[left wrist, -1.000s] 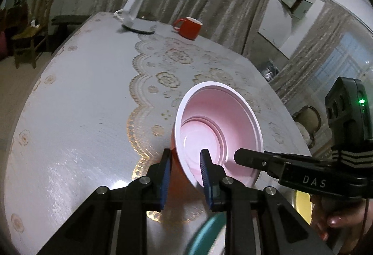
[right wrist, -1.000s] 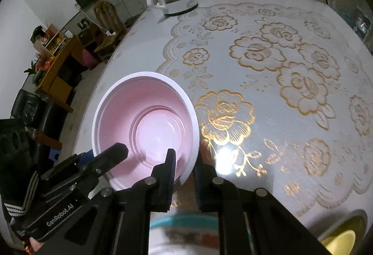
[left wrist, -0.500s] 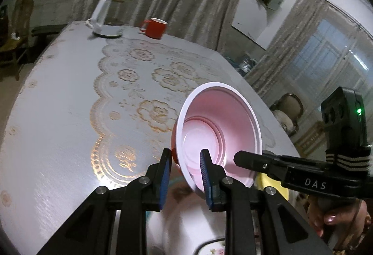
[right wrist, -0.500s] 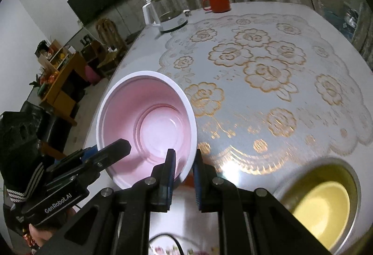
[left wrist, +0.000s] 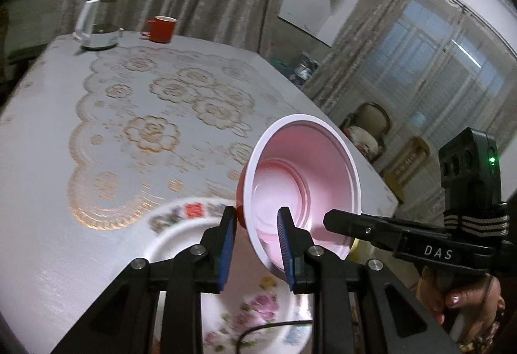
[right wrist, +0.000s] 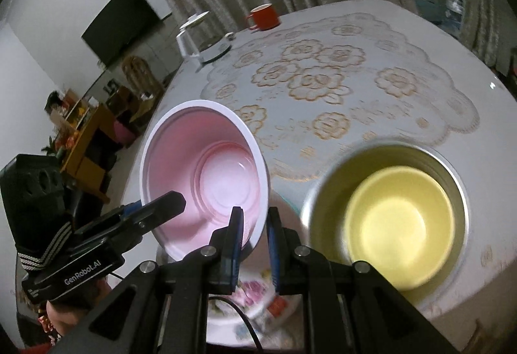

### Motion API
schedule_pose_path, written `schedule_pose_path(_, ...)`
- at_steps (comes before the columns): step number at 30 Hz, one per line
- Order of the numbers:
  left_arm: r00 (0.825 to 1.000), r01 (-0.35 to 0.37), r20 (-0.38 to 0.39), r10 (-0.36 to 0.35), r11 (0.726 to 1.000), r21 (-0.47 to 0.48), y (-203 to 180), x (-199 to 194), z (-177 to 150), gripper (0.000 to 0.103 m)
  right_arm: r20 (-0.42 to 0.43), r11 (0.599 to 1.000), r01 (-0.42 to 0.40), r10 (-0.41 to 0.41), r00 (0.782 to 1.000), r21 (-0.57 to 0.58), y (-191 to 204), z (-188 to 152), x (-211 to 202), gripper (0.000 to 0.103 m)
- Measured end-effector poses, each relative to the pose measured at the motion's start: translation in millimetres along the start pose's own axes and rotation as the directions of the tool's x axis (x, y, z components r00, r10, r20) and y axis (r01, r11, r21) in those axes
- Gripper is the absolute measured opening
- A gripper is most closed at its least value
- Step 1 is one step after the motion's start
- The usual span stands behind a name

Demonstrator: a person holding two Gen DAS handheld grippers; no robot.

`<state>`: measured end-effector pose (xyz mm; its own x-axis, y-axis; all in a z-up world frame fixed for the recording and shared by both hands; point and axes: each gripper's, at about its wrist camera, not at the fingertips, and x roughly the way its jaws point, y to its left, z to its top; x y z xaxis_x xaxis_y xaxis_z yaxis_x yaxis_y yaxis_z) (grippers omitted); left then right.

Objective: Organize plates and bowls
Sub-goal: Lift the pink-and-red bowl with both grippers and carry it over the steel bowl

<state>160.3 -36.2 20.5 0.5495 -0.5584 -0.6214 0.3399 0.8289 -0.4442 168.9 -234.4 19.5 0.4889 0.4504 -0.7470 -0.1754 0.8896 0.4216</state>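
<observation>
Pink bowl, clenched at its rim by both grippers' fingers, has been carried from bare bench over floral plate, near yellow bowl; stacking judged imminent.

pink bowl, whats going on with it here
A person is carrying the pink bowl with both claws. The left claw and the right claw are each shut on its rim, on opposite sides. It hangs tilted above a floral plate, next to a metal bowl with a yellow bowl inside.
</observation>
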Motion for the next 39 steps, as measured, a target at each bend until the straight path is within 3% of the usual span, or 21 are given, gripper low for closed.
schedule_pose_path(9, 0.993, 0.069, -0.101, -0.062, 0.995, 0.073, -43.5, 23.9, -26.2, 0.025, 0.047, 0.993, 0.013, -0.019, 0.999, 0.119, -44.3, -41.4, -37.6, 0.013)
schedule_pose_path(17, 0.983, 0.112, -0.159, -0.093, 0.986, 0.121, -72.8, 47.9, -29.4, 0.025, 0.077, 0.981, 0.058, -0.073, 0.994, 0.184, -72.6, -56.9, -60.8, 0.013)
schedule_pose_path(29, 0.969, 0.124, -0.233, -0.082, 0.977, 0.173, -98.7, 87.7, -15.0, 0.025, 0.083, 0.958, 0.095, -0.122, 0.989, 0.269, -111.6, -57.5, -66.8, 0.015)
schedule_pose_path(39, 0.958, 0.114, -0.279, -0.072, 0.984, 0.137, -93.6, 113.5, 0.4, 0.025, 0.066, 0.941, 0.078, -0.105, 0.992, 0.330, -133.9, -49.9, -50.7, 0.015)
